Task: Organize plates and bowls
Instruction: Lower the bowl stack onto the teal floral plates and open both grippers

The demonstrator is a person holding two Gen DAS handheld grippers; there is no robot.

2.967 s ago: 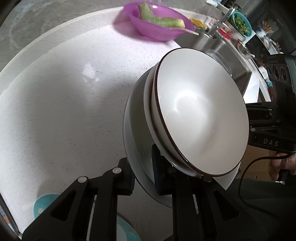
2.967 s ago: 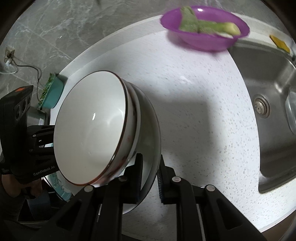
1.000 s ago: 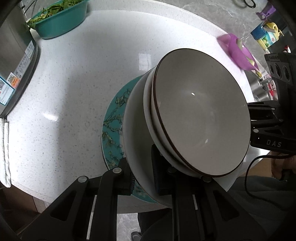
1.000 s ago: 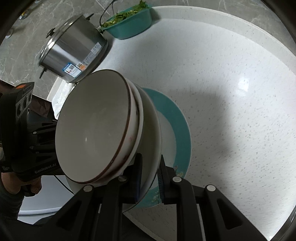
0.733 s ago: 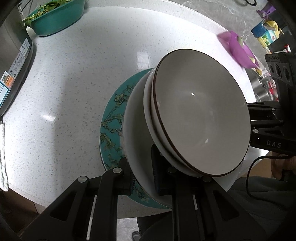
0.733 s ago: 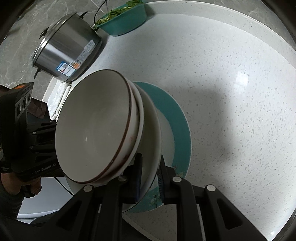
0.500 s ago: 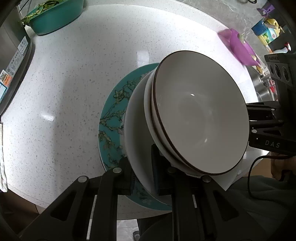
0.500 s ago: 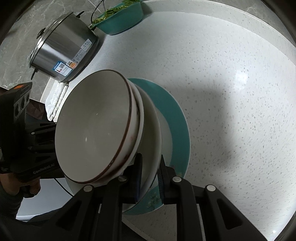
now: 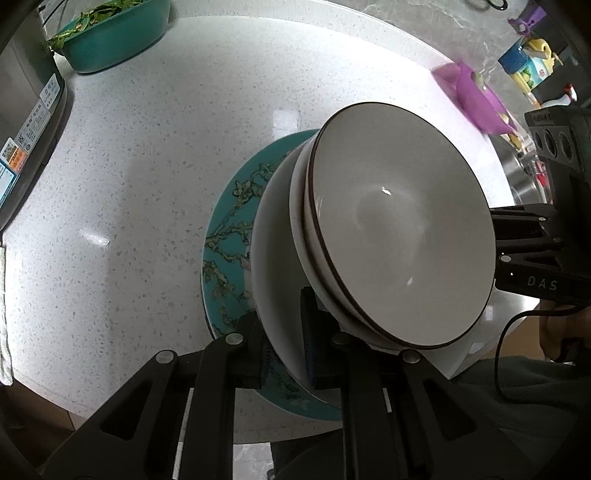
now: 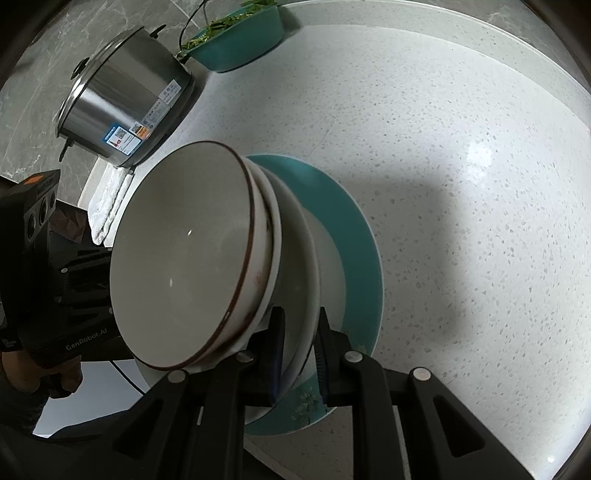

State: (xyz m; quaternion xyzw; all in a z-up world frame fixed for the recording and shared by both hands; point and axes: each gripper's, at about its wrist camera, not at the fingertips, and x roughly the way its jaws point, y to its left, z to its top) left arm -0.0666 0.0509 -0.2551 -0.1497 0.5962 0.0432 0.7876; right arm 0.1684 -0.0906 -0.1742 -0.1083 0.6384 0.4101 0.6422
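A white plate [image 9: 271,258] carries two stacked white bowls with brown rims [image 9: 399,229]. My left gripper [image 9: 284,354] is shut on the plate's near rim. My right gripper [image 10: 299,354] is shut on the opposite rim of the same plate [image 10: 301,258]; the bowls [image 10: 184,251] sit on it. The stack hangs just above a teal floral plate [image 9: 225,258] that lies on the white counter; it also shows in the right wrist view [image 10: 358,236]. Whether the white plate touches it is hidden.
A steel cooker [image 10: 122,99] stands at the counter's back left with a folded white cloth [image 10: 107,203] beside it. A teal basin of greens [image 9: 110,33] sits behind. A purple bowl [image 9: 476,99] stands far right near the sink. The counter edge runs close below.
Both grippers have carried the plate and bowls from near the sink across the counter to over the teal plate. In the last second the stack has settled more squarely above it.
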